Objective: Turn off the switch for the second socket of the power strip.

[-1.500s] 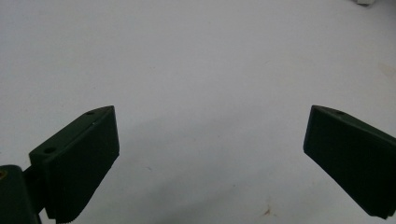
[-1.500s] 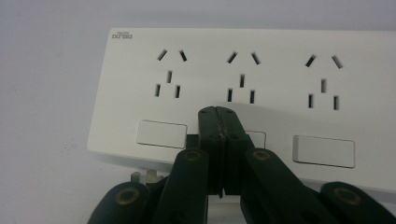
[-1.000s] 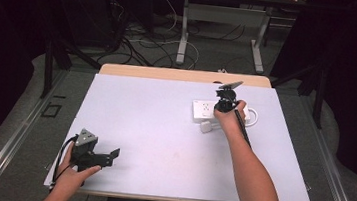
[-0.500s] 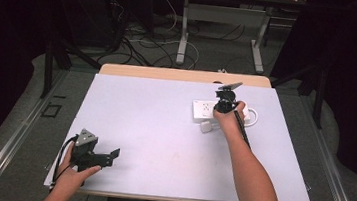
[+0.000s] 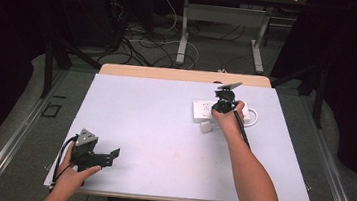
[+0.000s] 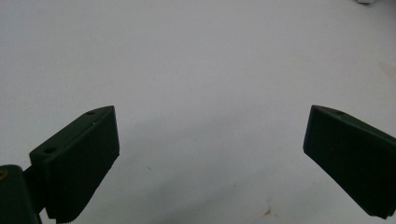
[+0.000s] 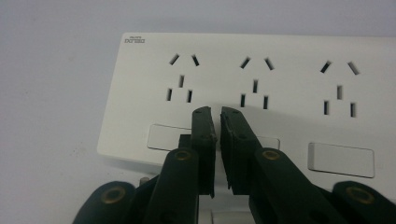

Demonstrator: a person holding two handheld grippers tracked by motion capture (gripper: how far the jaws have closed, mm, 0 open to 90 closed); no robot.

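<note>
Power strip [image 7: 252, 93] directly under right tongs [image 7: 215, 112], jaws nearly closed.

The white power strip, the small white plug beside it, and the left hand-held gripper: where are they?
power strip [image 7: 252, 88], right gripper view, its socket face.
small white plug [image 5: 206, 126], high view, its body.
left hand-held gripper [image 6: 210, 158], left gripper view, between its open jaws.

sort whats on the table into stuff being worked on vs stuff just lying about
In use:
- white power strip, under the right gripper, whose fingers are nearly together over its switch row
- small white block lying beside the strip, probably part of the job

Idle:
- left gripper, fingers apart over bare table
- cables on the floor beyond the table
</note>
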